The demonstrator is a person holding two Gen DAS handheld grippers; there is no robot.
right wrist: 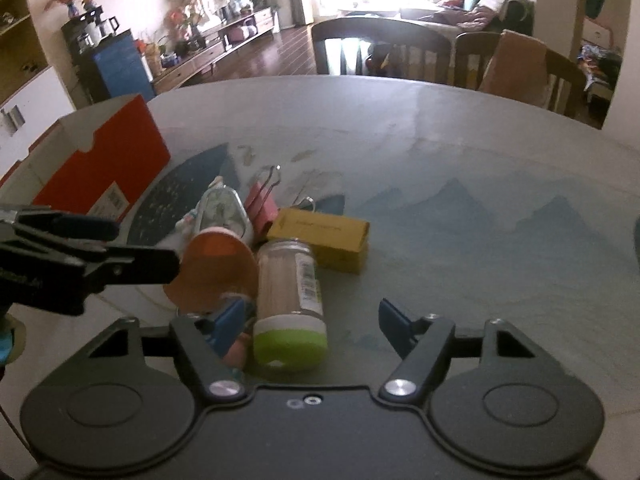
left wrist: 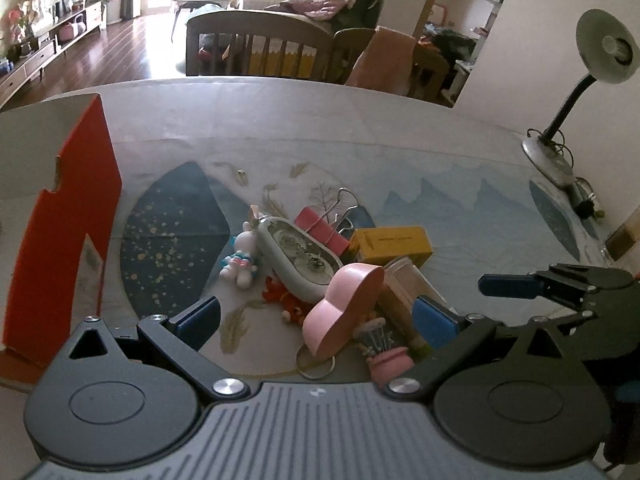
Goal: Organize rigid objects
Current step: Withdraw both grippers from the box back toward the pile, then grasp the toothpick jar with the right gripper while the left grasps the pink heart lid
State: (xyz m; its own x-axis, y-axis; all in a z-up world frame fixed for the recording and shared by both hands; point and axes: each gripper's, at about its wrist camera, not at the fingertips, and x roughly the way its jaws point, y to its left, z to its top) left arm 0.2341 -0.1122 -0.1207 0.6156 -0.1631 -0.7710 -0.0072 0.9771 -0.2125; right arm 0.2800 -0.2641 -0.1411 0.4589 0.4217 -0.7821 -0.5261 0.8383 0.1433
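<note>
A heap of small things sits mid-bench [left wrist: 400, 128] on a blue-patterned cloth. The left gripper [left wrist: 316, 320] hangs over the near side of the heap with its fingers [left wrist: 200, 318] spread wide and released, grasping nothing. Between them lies a pink cloud-shaped piece [left wrist: 344, 308], tilted on its edge, which covers part of the white oval case [left wrist: 298, 258] behind it. A small red figure [left wrist: 280, 298] is mostly buried under that case, too hidden to identify. A white bunny toy [left wrist: 242, 258] lies just left of the case, a pink binder clip [left wrist: 326, 226] and a yellow box [left wrist: 392, 244] behind it. A pink pot of pins [left wrist: 386, 354] is partly cut off by the gripper body.

The right gripper [right wrist: 312, 320] is also released, fingers [right wrist: 394, 324] apart, astride a toothpick jar with a green lid [right wrist: 290, 300] lying on its side; whether the left finger touches the jar I cannot tell. An orange box [right wrist: 104, 160] stands open at the left edge, its inside hidden. A desk lamp [left wrist: 600, 56] stands far right.
</note>
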